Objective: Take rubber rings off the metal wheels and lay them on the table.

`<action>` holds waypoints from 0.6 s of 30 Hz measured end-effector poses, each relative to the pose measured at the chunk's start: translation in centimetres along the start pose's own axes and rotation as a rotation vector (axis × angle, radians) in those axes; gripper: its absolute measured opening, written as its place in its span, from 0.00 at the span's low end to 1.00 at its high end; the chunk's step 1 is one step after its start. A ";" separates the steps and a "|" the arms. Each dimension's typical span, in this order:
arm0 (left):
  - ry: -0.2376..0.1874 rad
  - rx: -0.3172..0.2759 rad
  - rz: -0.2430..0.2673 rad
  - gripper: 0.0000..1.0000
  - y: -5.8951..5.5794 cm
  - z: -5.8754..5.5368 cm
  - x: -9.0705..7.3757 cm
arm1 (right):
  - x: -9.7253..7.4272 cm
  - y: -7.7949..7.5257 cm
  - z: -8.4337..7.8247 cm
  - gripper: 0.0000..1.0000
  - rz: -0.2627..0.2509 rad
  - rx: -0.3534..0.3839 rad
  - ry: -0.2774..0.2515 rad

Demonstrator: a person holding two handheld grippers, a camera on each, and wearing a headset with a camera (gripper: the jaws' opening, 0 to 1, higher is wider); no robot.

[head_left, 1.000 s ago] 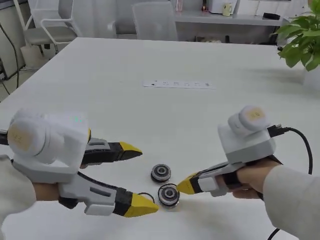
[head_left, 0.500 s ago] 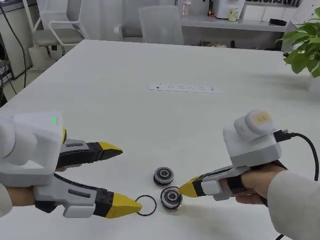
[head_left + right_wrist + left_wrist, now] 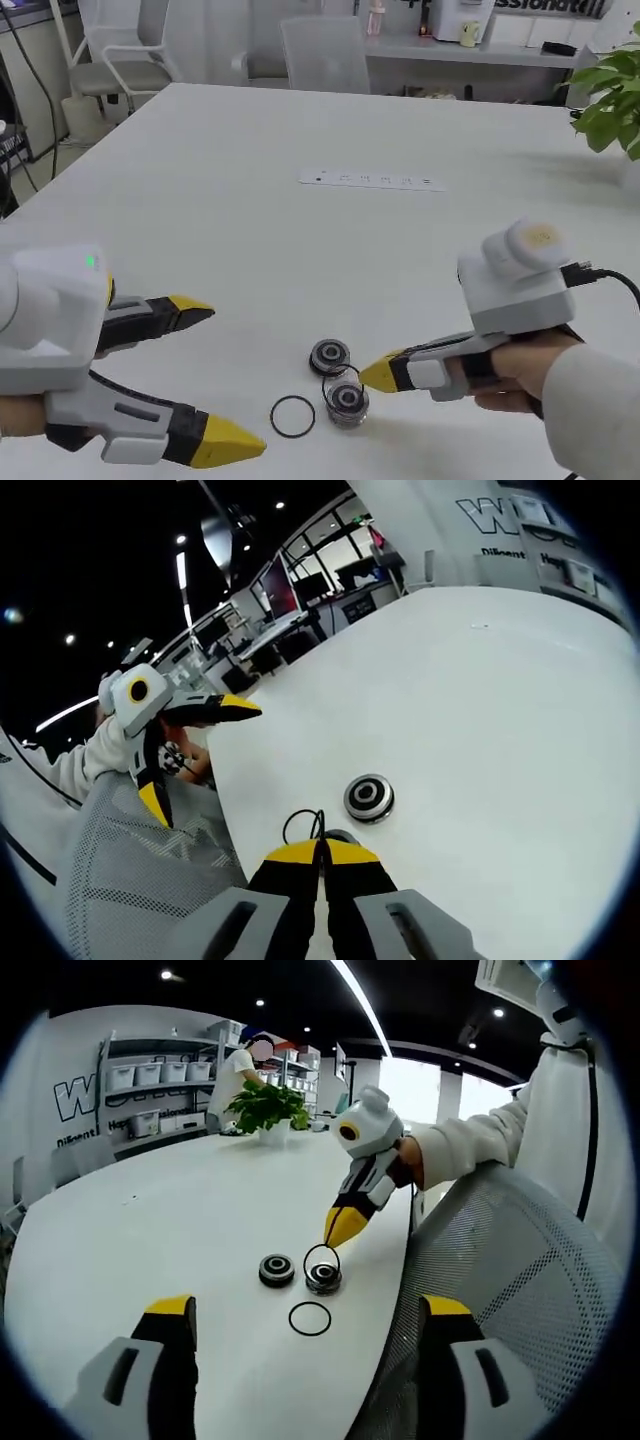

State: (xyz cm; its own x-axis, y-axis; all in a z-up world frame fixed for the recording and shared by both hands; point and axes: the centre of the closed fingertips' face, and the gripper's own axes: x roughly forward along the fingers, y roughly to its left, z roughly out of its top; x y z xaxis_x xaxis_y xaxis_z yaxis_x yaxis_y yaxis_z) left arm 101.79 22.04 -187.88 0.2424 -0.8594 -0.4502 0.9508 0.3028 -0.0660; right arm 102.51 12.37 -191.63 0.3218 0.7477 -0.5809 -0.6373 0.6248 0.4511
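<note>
Two metal wheels lie near the table's front edge: the far wheel (image 3: 329, 355) (image 3: 276, 1270) (image 3: 369, 797) and the near wheel (image 3: 347, 398) (image 3: 322, 1279). My right gripper (image 3: 375, 373) (image 3: 343, 1230) (image 3: 320, 852) is shut on a thin black rubber ring (image 3: 320, 1257) (image 3: 299, 825), which stands up in a loop from the near wheel. A loose rubber ring (image 3: 292, 416) (image 3: 309, 1318) lies flat on the table, left of the near wheel. My left gripper (image 3: 212, 378) (image 3: 307, 1310) (image 3: 200, 757) is open and holds nothing, a short way back from that loose ring.
A white power strip (image 3: 370, 181) lies flat at mid-table. A green plant (image 3: 610, 100) stands at the far right edge. Chairs (image 3: 320, 50) stand beyond the table's far side. A black cable (image 3: 610, 280) trails from the right gripper.
My left gripper has drawn back to the left, leaving the loose ring on the table. The right gripper's tip now has a ring looped up off the near wheel.
</note>
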 end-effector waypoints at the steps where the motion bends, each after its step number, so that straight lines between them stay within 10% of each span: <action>1: 0.004 -0.003 -0.003 0.89 0.0 -0.1 0.0 | -0.1 0.0 0.1 0.00 -0.001 0.003 -0.005; 18: 0.080 -0.024 -0.055 0.92 -1.1 -1.8 0.6 | 0.2 2.6 1.6 0.00 0.064 -0.039 -0.084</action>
State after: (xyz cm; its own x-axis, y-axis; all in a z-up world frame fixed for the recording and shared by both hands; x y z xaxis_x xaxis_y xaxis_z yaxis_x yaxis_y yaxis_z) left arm 100.51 21.92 -189.68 0.1730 -0.8394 -0.5152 0.9569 0.2671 -0.1137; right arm 102.07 14.48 -189.51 0.3361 0.8028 -0.4926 -0.6847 0.5674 0.4575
